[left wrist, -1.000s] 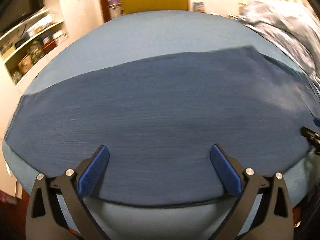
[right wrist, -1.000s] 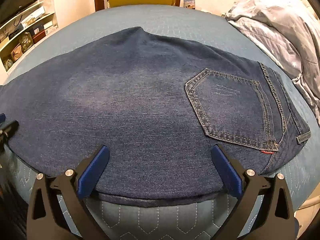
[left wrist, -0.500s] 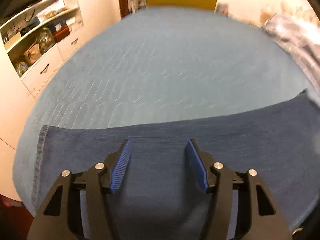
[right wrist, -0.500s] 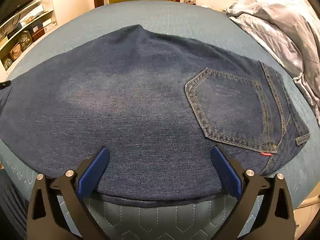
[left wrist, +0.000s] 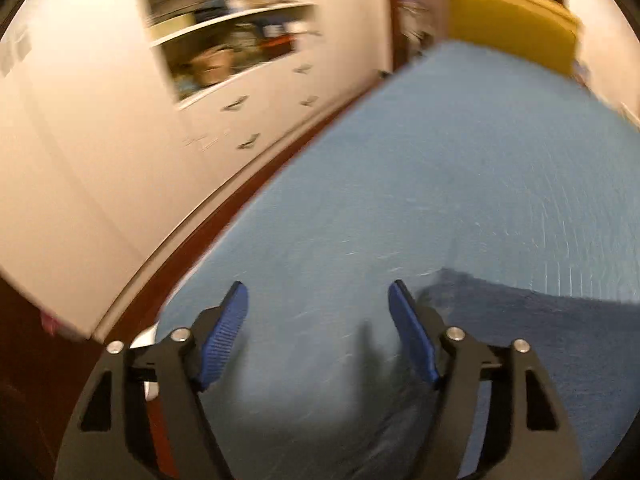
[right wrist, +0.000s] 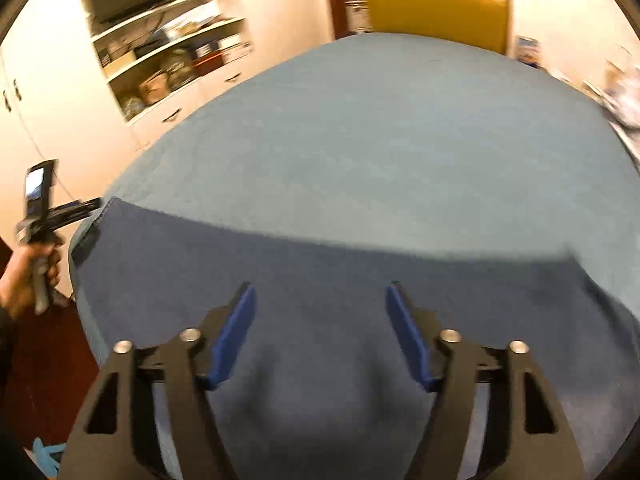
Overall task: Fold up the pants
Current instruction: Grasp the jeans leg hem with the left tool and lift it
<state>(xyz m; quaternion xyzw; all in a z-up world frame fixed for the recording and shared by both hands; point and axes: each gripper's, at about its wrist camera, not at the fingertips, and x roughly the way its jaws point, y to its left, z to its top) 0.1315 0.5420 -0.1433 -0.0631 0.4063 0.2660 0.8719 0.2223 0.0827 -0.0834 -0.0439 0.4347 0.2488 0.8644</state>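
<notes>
Both my hands have slid along the dark blue denim pants (right wrist: 340, 320) toward the leg end, away from the pocket. My left gripper (left wrist: 318, 330) hangs over the bare light blue quilted bed cover (left wrist: 460, 168), fingers apart and opening, just beside the pants' end. My right gripper (right wrist: 320, 330) is closing, holding nothing, so I think I grab the leg end next.

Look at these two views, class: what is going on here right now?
A person is folding dark blue jeans laid flat on a blue bed cover, with a hand-held tool in each hand. The left tool is over bare cover by the hem end of the jeans, its jaws opening with nothing between them. The right tool hangs over the denim, jaws closing, gripping nothing. No fold shows in these views.
</notes>
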